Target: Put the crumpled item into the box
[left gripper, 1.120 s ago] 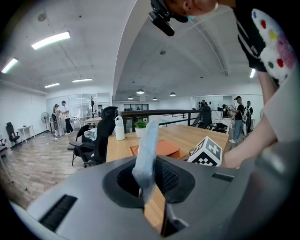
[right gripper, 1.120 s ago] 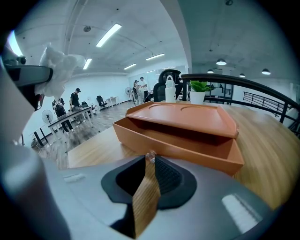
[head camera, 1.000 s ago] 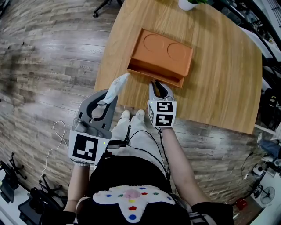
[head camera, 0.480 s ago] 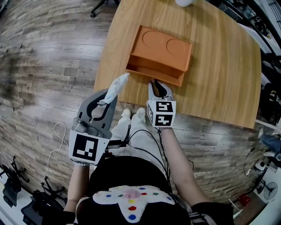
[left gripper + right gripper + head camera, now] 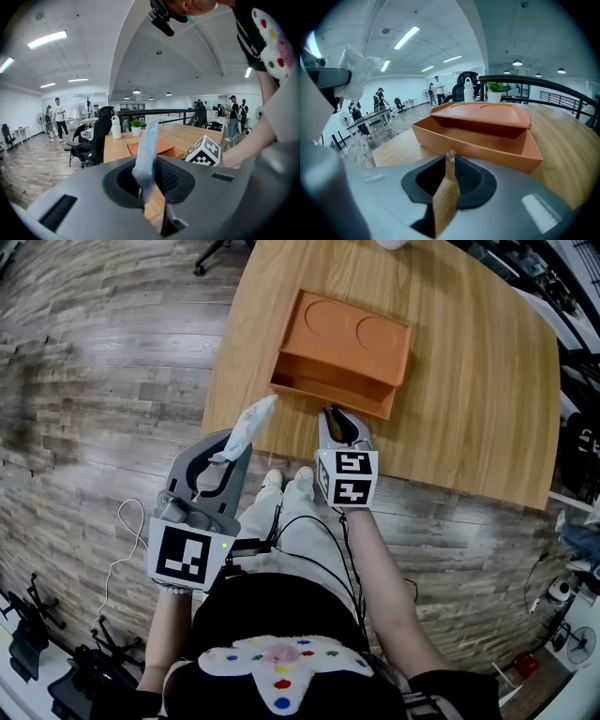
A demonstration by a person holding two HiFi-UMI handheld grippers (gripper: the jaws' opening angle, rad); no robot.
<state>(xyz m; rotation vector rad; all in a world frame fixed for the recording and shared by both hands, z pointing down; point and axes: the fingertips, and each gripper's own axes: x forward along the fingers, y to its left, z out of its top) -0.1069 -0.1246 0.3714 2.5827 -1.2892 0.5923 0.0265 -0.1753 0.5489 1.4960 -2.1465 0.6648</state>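
An open orange box (image 5: 342,352) sits on the wooden table (image 5: 469,381), its lid tilted back behind it. My left gripper (image 5: 232,448) hovers over the table's near left edge, shut on a pale crumpled item (image 5: 251,421) that sticks out past its tips. In the left gripper view the crumpled item (image 5: 147,145) rises from between the jaws of the left gripper (image 5: 149,187). My right gripper (image 5: 337,420) is just in front of the box's near wall. In its own view the right gripper (image 5: 450,157) has its tips together with nothing held, and the box (image 5: 483,133) lies close ahead, open side up.
A white pot (image 5: 398,246) stands at the table's far edge. An office chair's base (image 5: 214,253) is on the plank floor to the left. A black chair (image 5: 99,138), a white bottle (image 5: 116,127) and a potted plant (image 5: 136,126) show beyond the table, with people farther back.
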